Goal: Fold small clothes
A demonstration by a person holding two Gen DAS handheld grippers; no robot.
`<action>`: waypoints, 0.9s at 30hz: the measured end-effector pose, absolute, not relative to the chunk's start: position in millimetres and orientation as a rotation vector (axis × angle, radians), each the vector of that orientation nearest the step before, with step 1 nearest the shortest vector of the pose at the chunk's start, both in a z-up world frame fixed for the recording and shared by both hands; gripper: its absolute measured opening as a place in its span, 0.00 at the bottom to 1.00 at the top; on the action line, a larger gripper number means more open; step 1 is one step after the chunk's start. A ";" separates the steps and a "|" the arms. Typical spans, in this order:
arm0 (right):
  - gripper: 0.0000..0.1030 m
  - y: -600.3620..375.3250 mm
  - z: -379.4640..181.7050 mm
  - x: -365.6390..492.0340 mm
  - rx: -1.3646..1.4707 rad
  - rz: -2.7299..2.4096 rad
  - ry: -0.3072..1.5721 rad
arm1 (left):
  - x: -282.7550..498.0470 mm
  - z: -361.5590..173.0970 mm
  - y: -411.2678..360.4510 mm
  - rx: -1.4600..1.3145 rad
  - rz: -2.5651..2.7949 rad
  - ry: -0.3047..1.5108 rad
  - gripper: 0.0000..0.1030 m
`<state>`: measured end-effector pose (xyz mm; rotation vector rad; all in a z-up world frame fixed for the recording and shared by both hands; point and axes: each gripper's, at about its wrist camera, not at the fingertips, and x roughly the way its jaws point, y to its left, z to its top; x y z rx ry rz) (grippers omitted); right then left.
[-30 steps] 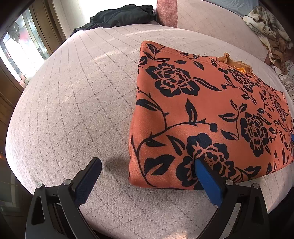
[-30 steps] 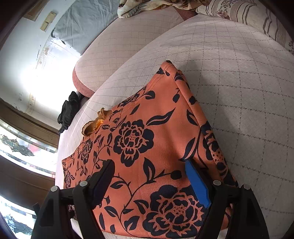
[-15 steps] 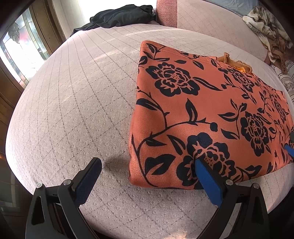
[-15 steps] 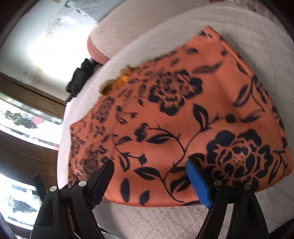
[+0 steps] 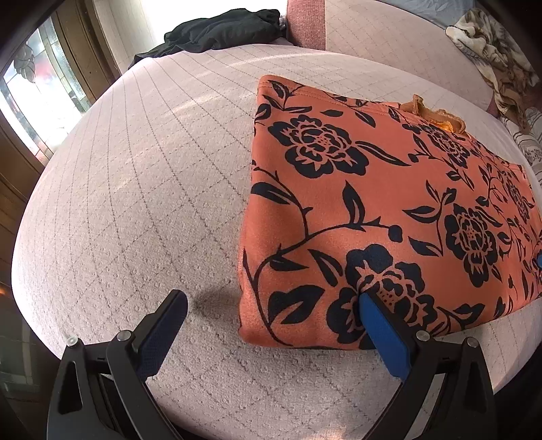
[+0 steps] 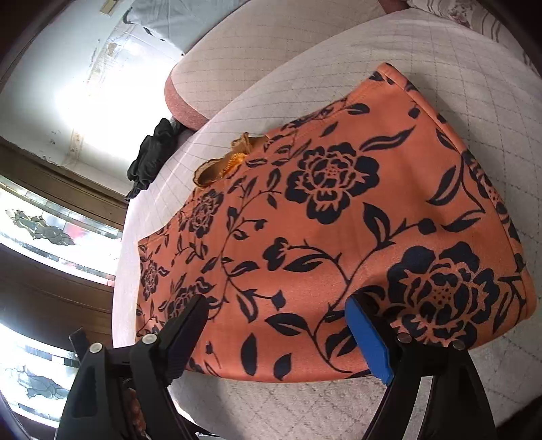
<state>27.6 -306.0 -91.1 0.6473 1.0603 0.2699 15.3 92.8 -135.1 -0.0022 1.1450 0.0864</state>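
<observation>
Closest to the mattress edge, the left tongs (image 5: 271, 316) hang with their jaws wide apart and grip nothing; the near left corner of the folded orange garment (image 5: 372, 210) sits between them, the blue pad (image 5: 382, 335) lying over the cloth's near edge and the dark pad over bare mattress (image 5: 135, 203). Beside them, the right tongs (image 6: 276, 321) are spread as well, their jaws opening a touch more, poised above the garment's near edge with the cloth below them and nothing pinched. The garment, printed with dark flowers and vines, lies flat as a rough rectangle on the pale quilted mattress, one short side toward the left tongs, its far corner sharp. At its far long edge a small ruffled bit of golden fabric (image 5: 437, 115) pokes out. Beyond that, a dark crumpled garment (image 5: 216, 32) lies at the mattress's far side, next to a pink-edged cushion (image 5: 305, 23). Farther right, a mottled brown blanket (image 5: 491, 50) is heaped. Stained-glass panels (image 6: 44, 233) glow along the wooden wall.
</observation>
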 end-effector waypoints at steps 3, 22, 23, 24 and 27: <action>0.83 -292.8 -77.2 30.0 0.626 0.341 1.030 | 14.5 -135.5 92.0 0.003 0.089 1.138 0.98; 0.85 -287.4 -91.9 24.2 0.663 0.314 1.051 | 11.1 -118.9 95.5 0.004 0.122 1.100 0.98; 0.85 -293.1 -86.9 16.2 0.669 0.312 1.034 | 9.9 -113.3 95.8 -0.008 0.129 1.079 0.98; 0.85 -301.1 -85.1 7.4 0.685 0.302 1.025 | 9.3 -107.7 95.2 -0.023 0.130 1.059 0.98; 0.85 -333.9 -99.9 -22.9 0.824 0.224 1.030 | 9.1 -92.9 85.3 -0.054 0.101 1.010 0.98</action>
